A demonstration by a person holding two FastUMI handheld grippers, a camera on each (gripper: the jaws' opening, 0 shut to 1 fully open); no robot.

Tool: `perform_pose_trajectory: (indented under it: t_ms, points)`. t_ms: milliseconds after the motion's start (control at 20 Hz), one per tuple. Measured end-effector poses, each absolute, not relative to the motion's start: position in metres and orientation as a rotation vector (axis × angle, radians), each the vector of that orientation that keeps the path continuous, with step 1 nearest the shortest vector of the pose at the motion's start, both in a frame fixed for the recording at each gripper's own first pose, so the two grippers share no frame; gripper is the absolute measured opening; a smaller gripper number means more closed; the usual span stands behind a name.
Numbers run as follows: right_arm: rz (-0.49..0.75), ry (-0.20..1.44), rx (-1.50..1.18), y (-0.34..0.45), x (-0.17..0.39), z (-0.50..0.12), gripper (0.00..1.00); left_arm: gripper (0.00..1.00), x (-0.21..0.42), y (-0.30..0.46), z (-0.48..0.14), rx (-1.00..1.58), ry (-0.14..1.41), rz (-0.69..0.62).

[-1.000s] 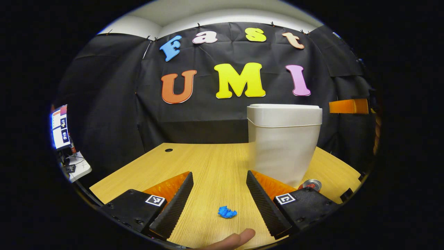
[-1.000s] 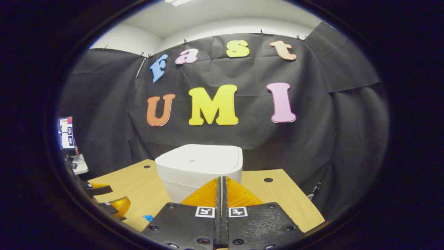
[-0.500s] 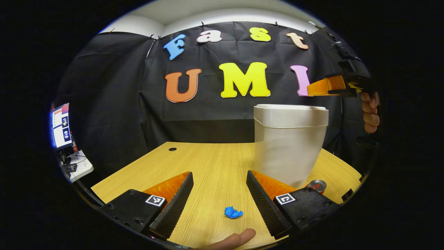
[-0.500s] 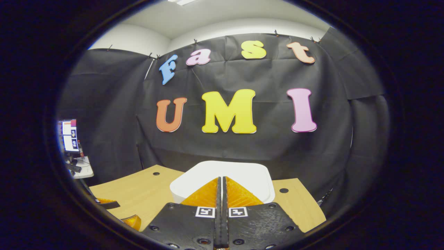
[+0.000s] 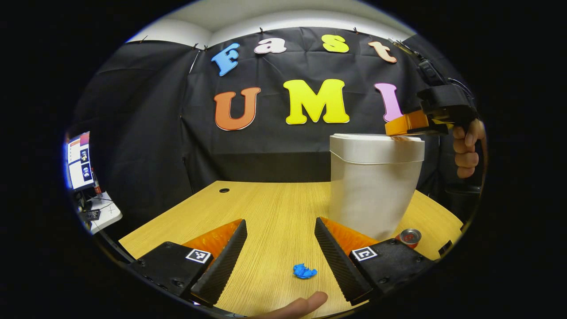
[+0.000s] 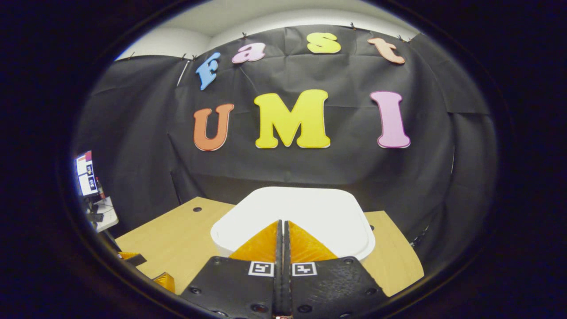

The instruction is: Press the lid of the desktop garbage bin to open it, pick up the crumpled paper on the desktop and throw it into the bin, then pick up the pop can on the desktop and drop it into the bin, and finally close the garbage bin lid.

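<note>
White lid [image 6: 294, 212] under my right gripper [image 6: 282, 228], fingers pressed together to push it; left gripper [image 5: 280, 235] waits wide near the crumpled paper [image 5: 304, 271] at the table's [image 5: 266, 208] near edge.

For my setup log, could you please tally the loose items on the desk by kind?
Garbage bin: 1
Crumpled paper: 1
Pop can: 1
Total: 3
</note>
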State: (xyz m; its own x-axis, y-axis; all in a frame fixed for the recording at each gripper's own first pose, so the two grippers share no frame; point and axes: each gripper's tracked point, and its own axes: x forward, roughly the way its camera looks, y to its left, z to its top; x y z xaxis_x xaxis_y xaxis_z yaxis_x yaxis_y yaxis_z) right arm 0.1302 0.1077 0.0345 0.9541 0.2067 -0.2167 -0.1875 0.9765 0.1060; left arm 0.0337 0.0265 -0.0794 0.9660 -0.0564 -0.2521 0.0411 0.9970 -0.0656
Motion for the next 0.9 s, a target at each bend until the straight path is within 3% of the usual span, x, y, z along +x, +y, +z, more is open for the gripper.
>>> perform_pose_trajectory:
  t_ms: [400, 450, 550, 600, 700, 750, 900]
  points:
    - [0.196, 0.145, 0.115, 0.105, 0.118, 0.055, 0.0, 0.99, 0.034, 0.023, -0.085, -0.084, 0.283, -0.072]
    - [0.215, 0.127, 0.129, 0.109, 0.113, 0.059, 0.12, 0.99, 0.033, 0.024, -0.085, -0.082, 0.282, -0.07]
    - [0.211, 0.096, 0.123, 0.108, 0.107, 0.067, 0.46, 0.99, 0.033, 0.026, -0.084, -0.076, 0.279, -0.063]
    - [0.206, 0.075, 0.117, 0.106, 0.104, 0.071, 0.46, 0.99, 0.034, 0.027, -0.084, -0.072, 0.281, -0.061]
    - [0.202, 0.032, 0.112, 0.104, 0.096, 0.082, 0.55, 0.99, 0.033, 0.028, -0.084, -0.07, 0.279, -0.06]
    - [0.204, 0.016, 0.104, 0.104, 0.091, 0.086, 0.7, 0.99, 0.033, 0.028, -0.084, -0.069, 0.279, -0.06]
    - [0.188, 0.004, 0.08, 0.098, 0.077, 0.082, 0.89, 0.99, 0.033, 0.031, -0.084, -0.066, 0.275, -0.057]
